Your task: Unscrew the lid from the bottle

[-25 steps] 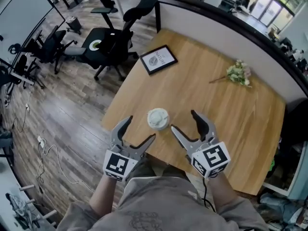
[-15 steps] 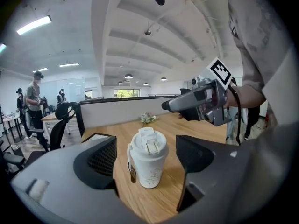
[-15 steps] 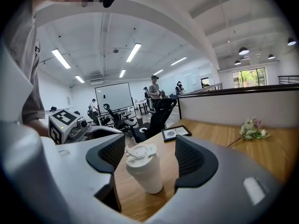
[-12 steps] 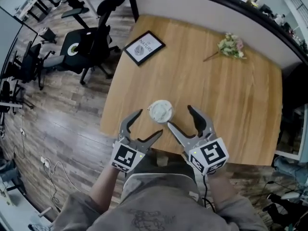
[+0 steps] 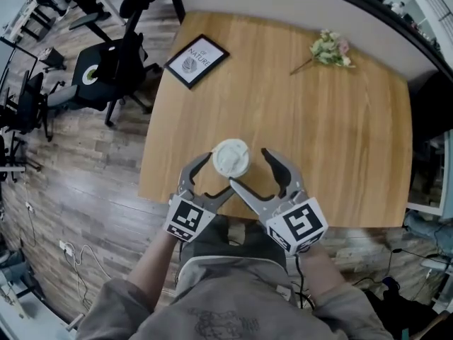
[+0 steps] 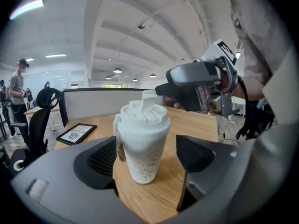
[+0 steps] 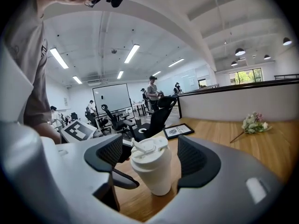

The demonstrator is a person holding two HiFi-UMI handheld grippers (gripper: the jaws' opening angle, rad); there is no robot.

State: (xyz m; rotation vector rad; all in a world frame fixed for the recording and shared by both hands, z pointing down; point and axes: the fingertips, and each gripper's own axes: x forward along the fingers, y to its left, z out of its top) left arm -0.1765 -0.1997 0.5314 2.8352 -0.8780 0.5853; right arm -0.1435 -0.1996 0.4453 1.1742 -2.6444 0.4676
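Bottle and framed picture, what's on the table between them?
Nothing; the head view shows bare tabletop between the bottle and the framed picture.

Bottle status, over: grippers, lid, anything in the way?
Left gripper open, right gripper open, just widened; bottle between both, untouched. Lid on, bottle upright on table. Nothing blocking.

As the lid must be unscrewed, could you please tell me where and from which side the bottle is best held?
I would take the bottle by its round body below the lid, coming level from the near edge of the table. It stands upright, and the lid, with its raised flap, must stay free to turn.
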